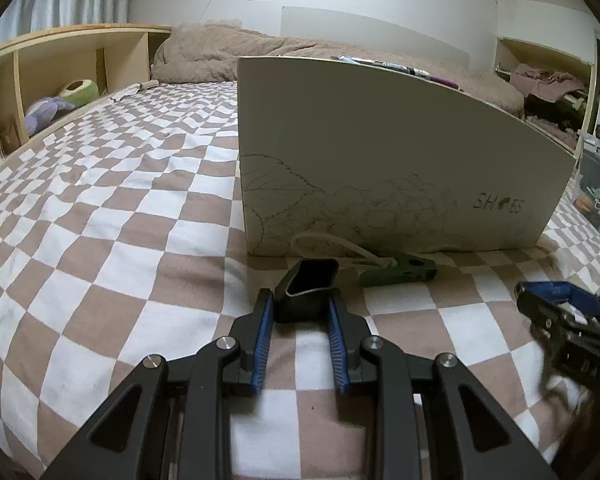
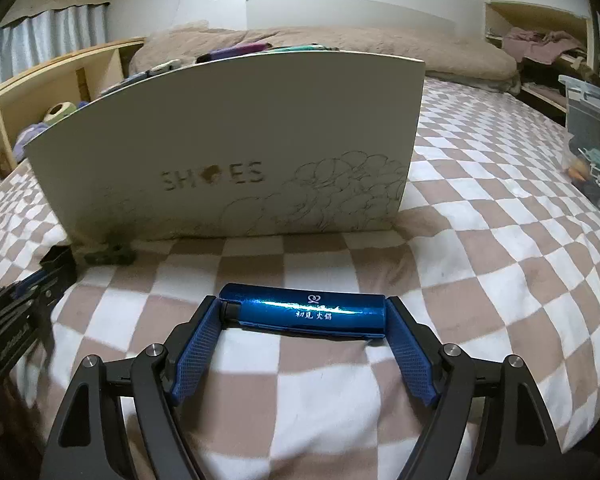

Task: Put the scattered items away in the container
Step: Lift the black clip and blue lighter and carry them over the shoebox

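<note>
Left gripper (image 1: 300,312) jaws clamp a black cap (image 1: 306,290); right gripper (image 2: 304,320) jaws pinch the blue lighter (image 2: 304,312) endwise, apparently for lifting into the shoe box (image 2: 228,128).

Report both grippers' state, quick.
Left gripper: shut on the small black hollow piece.
Right gripper: shut on the blue lighter, gripped end to end.

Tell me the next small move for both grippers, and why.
Probably lift both up over the shoe box wall. The left gripper is shut on a small black cap, the right gripper on the blue lighter, and both sit low on the bedspread before the box.
</note>
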Demonstrator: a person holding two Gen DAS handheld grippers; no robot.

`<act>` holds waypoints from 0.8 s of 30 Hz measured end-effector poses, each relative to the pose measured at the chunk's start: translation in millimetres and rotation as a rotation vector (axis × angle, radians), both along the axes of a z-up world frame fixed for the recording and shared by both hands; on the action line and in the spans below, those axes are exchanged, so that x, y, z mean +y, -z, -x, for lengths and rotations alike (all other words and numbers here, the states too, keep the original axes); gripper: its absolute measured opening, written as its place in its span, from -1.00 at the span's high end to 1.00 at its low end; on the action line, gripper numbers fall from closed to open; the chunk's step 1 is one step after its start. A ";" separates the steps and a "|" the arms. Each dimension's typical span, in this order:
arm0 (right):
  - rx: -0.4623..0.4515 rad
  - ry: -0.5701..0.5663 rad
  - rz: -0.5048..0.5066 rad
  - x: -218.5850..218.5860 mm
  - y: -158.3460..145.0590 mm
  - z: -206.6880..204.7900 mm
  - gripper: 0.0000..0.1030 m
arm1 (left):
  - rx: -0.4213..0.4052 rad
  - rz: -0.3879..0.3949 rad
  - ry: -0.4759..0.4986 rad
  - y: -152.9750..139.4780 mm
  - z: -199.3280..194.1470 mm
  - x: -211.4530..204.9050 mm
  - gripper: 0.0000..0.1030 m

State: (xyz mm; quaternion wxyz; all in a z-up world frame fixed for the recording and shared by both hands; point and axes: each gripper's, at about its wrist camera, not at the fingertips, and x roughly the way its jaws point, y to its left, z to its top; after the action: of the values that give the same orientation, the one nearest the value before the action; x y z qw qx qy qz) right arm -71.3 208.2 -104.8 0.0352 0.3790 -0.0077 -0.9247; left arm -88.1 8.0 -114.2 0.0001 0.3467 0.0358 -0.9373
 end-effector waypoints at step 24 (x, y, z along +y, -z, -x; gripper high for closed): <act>-0.022 -0.124 0.226 8.5 -30.5 -26.2 -0.59 | -0.012 -0.048 0.074 -25.6 -23.4 13.5 0.49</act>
State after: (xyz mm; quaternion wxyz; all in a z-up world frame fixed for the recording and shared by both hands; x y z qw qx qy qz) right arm -45.1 216.7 -74.4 0.1349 0.3826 -0.0889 -0.9097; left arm -64.7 21.5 -88.6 -0.0426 0.3532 0.0456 -0.9335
